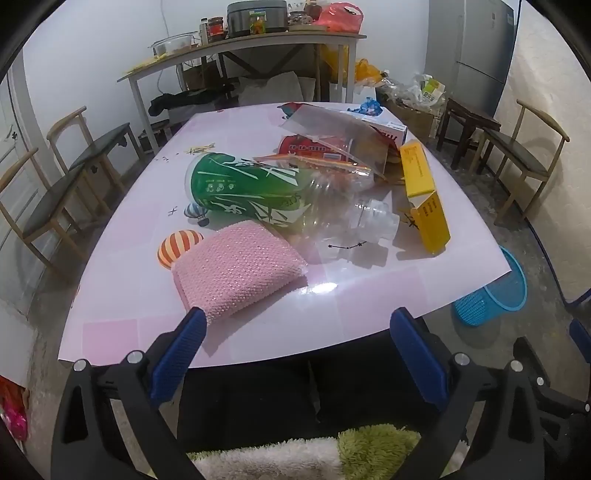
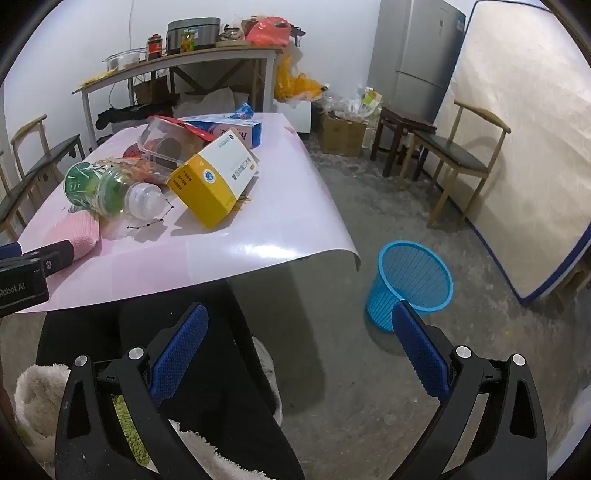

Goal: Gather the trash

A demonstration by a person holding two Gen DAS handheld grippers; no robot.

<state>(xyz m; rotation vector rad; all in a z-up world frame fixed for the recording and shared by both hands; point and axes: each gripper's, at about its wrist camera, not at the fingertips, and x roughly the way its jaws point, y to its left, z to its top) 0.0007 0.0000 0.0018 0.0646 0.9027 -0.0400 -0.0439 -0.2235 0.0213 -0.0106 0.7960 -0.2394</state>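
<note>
Left wrist: left gripper (image 1: 297, 321) gapes wide, empty; right gripper (image 2: 301, 317) likewise, nothing held

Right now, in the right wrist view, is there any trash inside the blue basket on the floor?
No. The blue basket stands upright on the floor beside the table, and its visible inside is bare.

A home dining room: fridge (image 2: 417, 55), rice cooker (image 2: 192, 33), wooden chairs (image 2: 465, 155) around a table (image 2: 295, 221).
</note>
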